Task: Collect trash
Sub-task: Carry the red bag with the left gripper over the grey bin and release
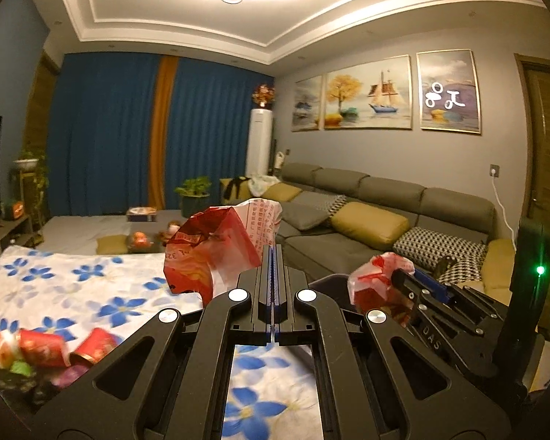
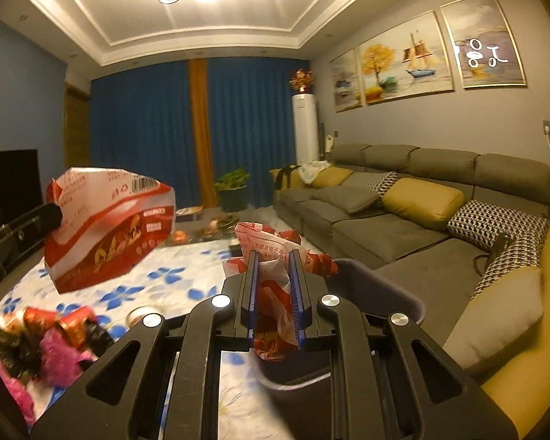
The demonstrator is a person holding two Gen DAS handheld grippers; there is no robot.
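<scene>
My left gripper (image 1: 273,253) is shut on the edge of a large red-and-white plastic package (image 1: 216,245), which hangs in the air above the floral tablecloth (image 1: 73,293). The right wrist view shows the same package (image 2: 110,227) at the left, with a black fingertip (image 2: 51,216) of the left gripper on it. My right gripper (image 2: 274,256) is shut on a crumpled red-and-white wrapper (image 2: 275,293), held over the near rim of a grey bin (image 2: 385,286). In the left wrist view that gripper (image 1: 403,280) and its wrapper (image 1: 374,286) are at the right.
A pile of red wrappers and a pink item (image 2: 55,348) lies on the cloth at lower left, with a round tin lid (image 2: 143,313) nearby. A grey sofa with yellow and patterned cushions (image 2: 421,201) runs along the right. A TV (image 2: 7,183) stands at the left.
</scene>
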